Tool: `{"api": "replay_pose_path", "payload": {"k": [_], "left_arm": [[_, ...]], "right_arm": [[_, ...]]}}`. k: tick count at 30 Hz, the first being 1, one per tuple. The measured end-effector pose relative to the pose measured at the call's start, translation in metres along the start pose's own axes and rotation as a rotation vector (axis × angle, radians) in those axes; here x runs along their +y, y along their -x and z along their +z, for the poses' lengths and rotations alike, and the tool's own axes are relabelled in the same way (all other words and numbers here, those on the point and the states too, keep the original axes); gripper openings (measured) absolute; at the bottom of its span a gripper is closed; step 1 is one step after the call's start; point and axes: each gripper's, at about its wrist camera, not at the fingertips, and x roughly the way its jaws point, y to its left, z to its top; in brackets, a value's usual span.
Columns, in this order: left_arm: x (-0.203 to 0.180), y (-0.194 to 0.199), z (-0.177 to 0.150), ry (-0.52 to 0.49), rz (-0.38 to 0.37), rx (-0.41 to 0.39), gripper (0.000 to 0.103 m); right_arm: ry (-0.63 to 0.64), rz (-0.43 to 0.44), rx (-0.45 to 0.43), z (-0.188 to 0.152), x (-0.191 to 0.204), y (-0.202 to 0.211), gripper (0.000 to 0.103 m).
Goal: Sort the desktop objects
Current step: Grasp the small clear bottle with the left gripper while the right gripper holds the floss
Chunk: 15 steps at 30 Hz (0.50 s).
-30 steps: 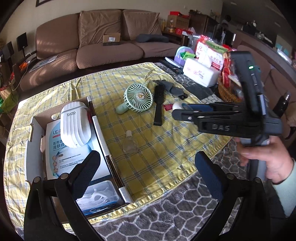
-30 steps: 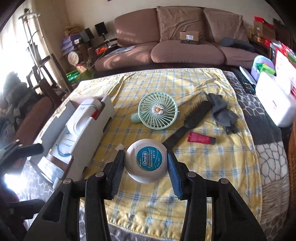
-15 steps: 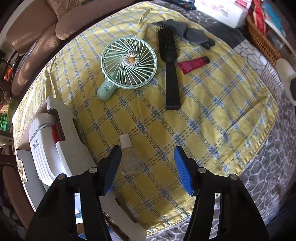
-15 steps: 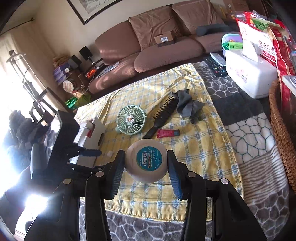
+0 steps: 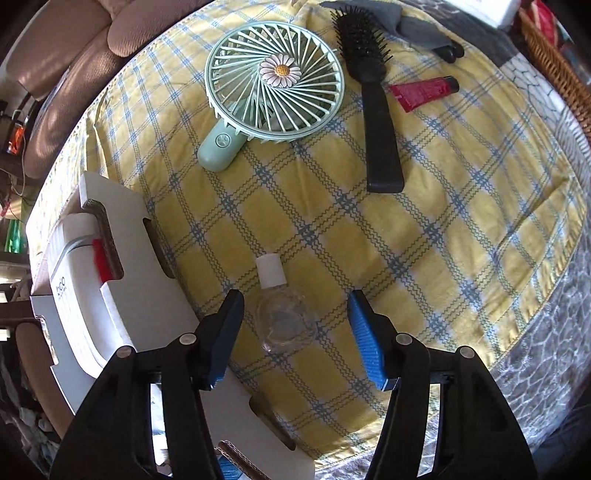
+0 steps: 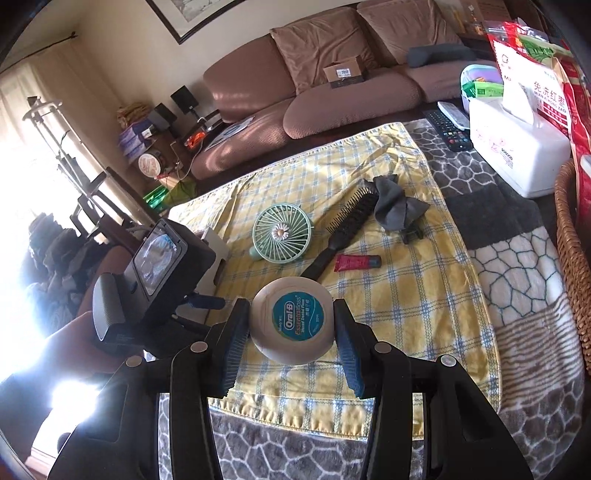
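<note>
A small clear bottle (image 5: 284, 321) with a white cap lies on the yellow plaid cloth (image 5: 443, 229), right beside the white cardboard box (image 5: 122, 258). My left gripper (image 5: 294, 295) points down over it; its jaws are opening, the bottle lies between them and the pads are clear of it. My right gripper (image 6: 291, 302) is shut on a round white dental floss case (image 6: 293, 325), held above the cloth's near edge. A green hand fan (image 5: 275, 81), a black hairbrush (image 5: 376, 110), a red tube (image 5: 421, 92) and a grey cloth (image 5: 417, 26) lie farther back.
The box holds a white ribbed device (image 5: 70, 280). A wicker basket (image 6: 572, 258), a white tissue box (image 6: 517, 147) and a remote (image 6: 445, 127) stand along the right side. A brown sofa (image 6: 332, 74) is behind the table.
My left gripper swung from level to pointing down and dropped over the clear bottle, its jaws narrower than a second ago. The right gripper drew back with the floss case still in it.
</note>
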Motion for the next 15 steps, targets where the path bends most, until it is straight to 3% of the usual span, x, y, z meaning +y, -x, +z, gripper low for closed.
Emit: {"api": "replay_pose_path", "payload": {"k": [2,4,6,11,15], "left_arm": [[0.001,-0.001,-0.002,0.003,0.025,-0.001,0.068],[0.001,0.000,-0.003,-0.015,-0.023,0.010,0.054],[-0.001,0.001,-0.002,-0.036,-0.046,0.028,0.032],[-0.011,0.010,0.002,-0.039,-0.036,0.011,0.032],[-0.001,0.037,-0.004,0.017,-0.136,-0.062,0.032]], "right_arm": [[0.007,0.003,0.002,0.000,0.002,-0.001,0.046],[0.008,0.005,-0.003,0.000,0.003,0.000,0.046],[0.005,0.006,-0.005,0.001,0.003,0.000,0.046],[0.011,0.010,0.000,0.002,0.005,0.001,0.046],[0.010,0.012,-0.004,0.003,0.003,0.003,0.046]]}}
